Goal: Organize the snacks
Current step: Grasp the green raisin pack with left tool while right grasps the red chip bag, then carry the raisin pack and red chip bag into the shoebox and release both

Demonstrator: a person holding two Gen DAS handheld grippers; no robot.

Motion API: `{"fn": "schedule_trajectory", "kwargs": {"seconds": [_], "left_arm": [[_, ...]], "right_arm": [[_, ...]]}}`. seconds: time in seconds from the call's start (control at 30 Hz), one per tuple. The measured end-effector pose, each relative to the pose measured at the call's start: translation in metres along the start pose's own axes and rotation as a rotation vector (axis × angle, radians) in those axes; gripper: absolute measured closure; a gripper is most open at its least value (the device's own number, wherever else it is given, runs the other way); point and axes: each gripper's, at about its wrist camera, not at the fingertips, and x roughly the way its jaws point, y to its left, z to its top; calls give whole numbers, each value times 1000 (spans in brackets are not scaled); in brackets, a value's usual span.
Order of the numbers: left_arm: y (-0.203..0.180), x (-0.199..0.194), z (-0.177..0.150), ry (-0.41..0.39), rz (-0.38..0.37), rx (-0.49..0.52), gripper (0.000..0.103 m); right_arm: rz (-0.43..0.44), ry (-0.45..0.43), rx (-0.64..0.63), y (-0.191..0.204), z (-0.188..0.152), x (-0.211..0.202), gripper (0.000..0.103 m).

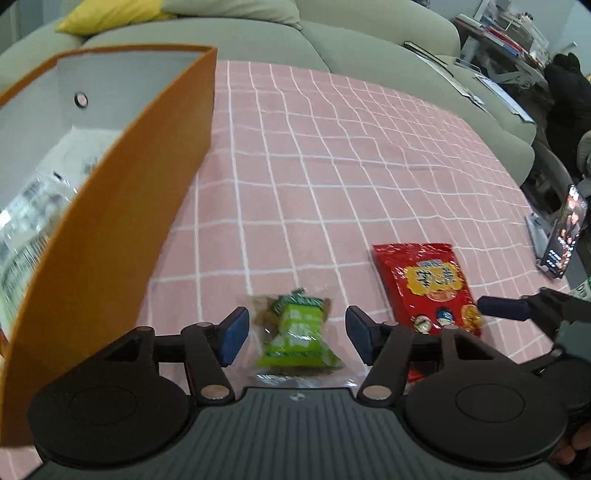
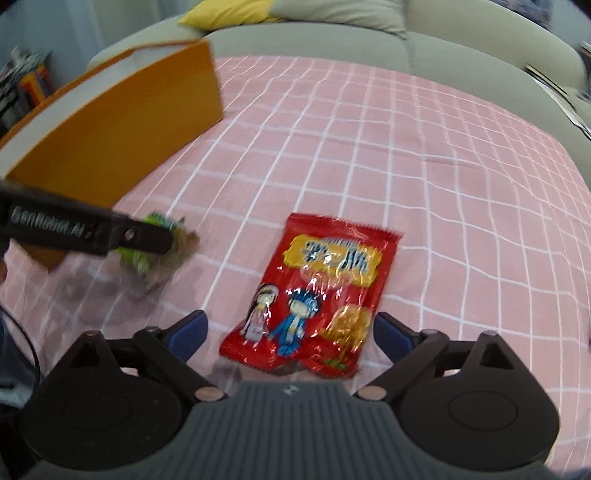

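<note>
A small green snack pack (image 1: 295, 343) lies on the pink checked cloth (image 1: 332, 166). My left gripper (image 1: 297, 332) hovers over it, open, with a gap between each blue pad and the pack. To its right lies a red snack bag (image 1: 424, 284). In the right wrist view the red bag (image 2: 325, 280) sits between the wide-open fingers of my right gripper (image 2: 291, 332); neither pad presses it. An orange box (image 1: 110, 221) with a white inside stands at the left and holds clear-wrapped packets (image 1: 33, 206). The green pack (image 2: 162, 254) is blurred behind one of the left gripper's fingers (image 2: 147, 236).
A grey-green sofa (image 1: 369, 37) with a yellow cushion (image 1: 110, 14) runs along the cloth's far edge. A phone on a stand (image 1: 565, 232) is at the right edge. Papers and books (image 1: 480, 85) lie on the sofa's right part.
</note>
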Motion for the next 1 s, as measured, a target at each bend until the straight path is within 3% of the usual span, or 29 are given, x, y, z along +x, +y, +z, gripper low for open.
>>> {"fn": "schedule_trajectory", "kwargs": {"seconds": [0.13,0.27,0.37,0.6,0.83,1.0], "left_arm": [[-8,9,5,79,-11,64,33],[-5,15,5,120,-1,-15,38],[0,18,-1,119,-10,-70,38],[-5,22,-2,126,37,-69,46],[-9,23,-3,107,76,-62,53],[-6,19,-4,75,88,-83,59]], "right_arm": [[-34,-5,60,4,11,10,7],[-124,7,6,17,16,26,7],[-139,7,-19,20,17,33,7],[-121,30,7,9,15,41,17],[-120,3,-20,12,13,37,35],[-100,3,-24,12,10,37,37]]}}
